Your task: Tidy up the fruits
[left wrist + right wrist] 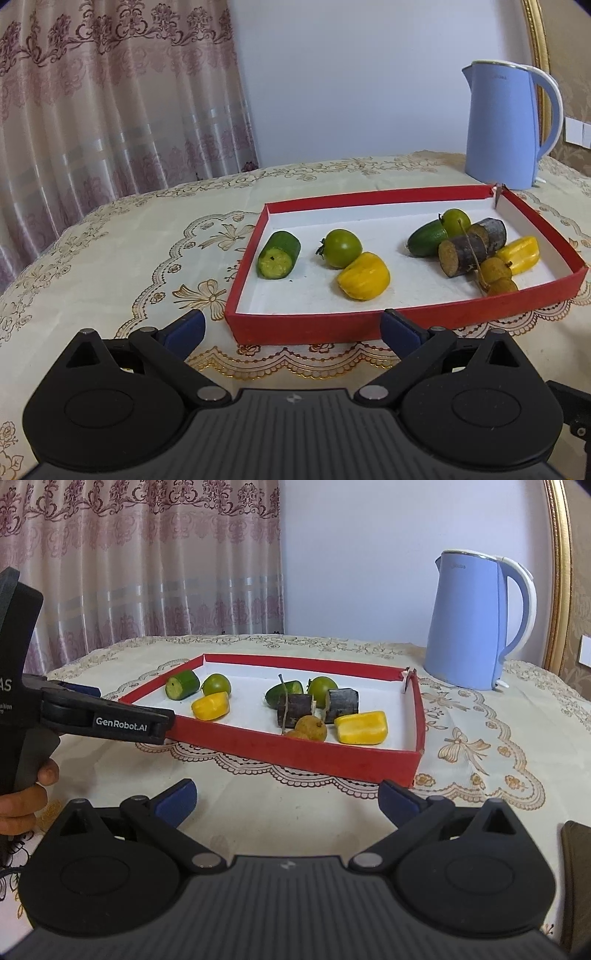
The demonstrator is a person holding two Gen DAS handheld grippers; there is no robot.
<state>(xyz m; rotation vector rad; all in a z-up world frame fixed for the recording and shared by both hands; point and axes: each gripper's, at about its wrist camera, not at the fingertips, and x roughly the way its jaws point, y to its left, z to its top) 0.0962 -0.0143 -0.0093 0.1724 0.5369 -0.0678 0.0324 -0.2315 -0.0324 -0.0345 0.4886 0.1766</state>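
While both grippers hover short of the red tray (306,325), left gripper (293,330) and right gripper (286,799) gape wide, empty. Fruits inside: cucumber piece (279,254), green tomato (341,247), yellow piece (364,276) left; rest clumped right, likely unsorted.

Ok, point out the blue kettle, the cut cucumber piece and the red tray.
blue kettle (465,627): right wrist view, middle of its body.
cut cucumber piece (279,254): left wrist view, its upper side.
red tray (303,326): left wrist view, near wall.
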